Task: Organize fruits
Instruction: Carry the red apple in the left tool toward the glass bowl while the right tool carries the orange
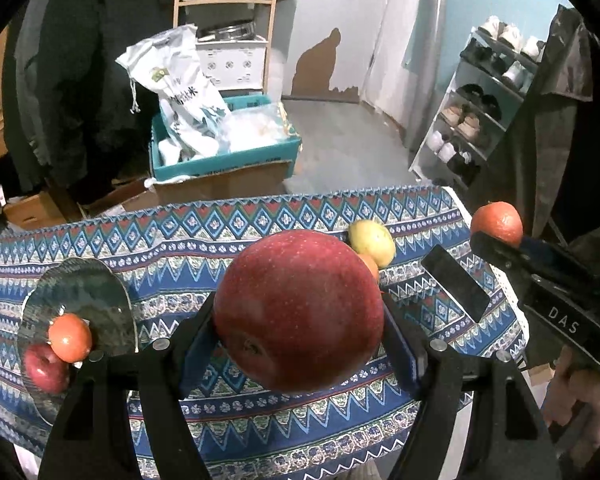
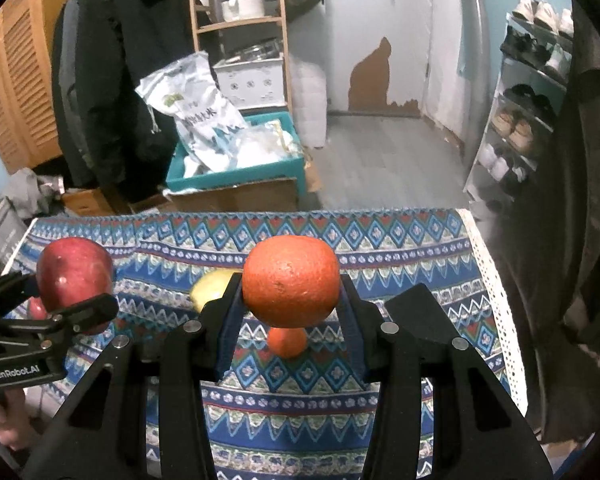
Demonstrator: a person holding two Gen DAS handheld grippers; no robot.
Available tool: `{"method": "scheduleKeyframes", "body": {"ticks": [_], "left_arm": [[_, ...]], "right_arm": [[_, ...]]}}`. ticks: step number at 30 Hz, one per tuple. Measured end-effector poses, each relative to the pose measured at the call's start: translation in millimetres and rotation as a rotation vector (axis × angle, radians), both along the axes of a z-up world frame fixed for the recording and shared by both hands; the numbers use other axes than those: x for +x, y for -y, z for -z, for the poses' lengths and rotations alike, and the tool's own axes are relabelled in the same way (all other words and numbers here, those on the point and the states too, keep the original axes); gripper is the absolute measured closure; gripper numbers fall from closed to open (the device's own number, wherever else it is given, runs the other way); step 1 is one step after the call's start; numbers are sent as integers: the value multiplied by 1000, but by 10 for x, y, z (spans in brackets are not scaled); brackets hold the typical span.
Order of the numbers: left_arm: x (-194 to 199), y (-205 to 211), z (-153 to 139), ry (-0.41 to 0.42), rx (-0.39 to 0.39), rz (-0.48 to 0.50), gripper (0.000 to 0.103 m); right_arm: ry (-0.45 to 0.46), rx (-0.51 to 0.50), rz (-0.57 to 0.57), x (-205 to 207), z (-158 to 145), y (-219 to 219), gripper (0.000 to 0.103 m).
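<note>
My left gripper [image 1: 298,322] is shut on a big red apple [image 1: 298,308], held up above the patterned tablecloth [image 1: 220,240]. My right gripper [image 2: 292,304] is shut on an orange [image 2: 291,280], also lifted off the cloth; the same orange [image 1: 497,222] and gripper show at the right edge of the left wrist view. A glass plate [image 1: 84,292] at the left holds a red apple [image 1: 44,368] and an orange fruit [image 1: 70,338]. On the cloth lie a yellow-green fruit [image 1: 370,242] and a small orange [image 2: 287,342], partly hidden by the held fruits.
The table's far edge [image 2: 260,214] drops to a floor with a teal crate [image 1: 224,160] of bags on cardboard boxes. A shoe rack [image 1: 472,112] stands at the right. A dark coat [image 2: 112,80] hangs at the left. A person's hand [image 2: 4,420] grips the left tool.
</note>
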State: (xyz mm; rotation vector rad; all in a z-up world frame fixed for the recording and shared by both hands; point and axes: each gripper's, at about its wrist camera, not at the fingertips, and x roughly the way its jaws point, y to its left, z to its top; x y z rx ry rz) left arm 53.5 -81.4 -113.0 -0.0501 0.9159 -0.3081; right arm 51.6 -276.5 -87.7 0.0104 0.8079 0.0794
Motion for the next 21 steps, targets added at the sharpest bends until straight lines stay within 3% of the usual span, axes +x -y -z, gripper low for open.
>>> {"method": "scheduleKeyframes", "body": {"ticks": [11, 21], "left_arm": [[-59, -195, -232, 62, -4, -24, 27], [-59, -457, -284, 67, -18, -68, 27]], "right_arm": [[47, 19, -41, 33, -203, -197, 58], [72, 40, -109, 105, -295, -534, 58]]}}
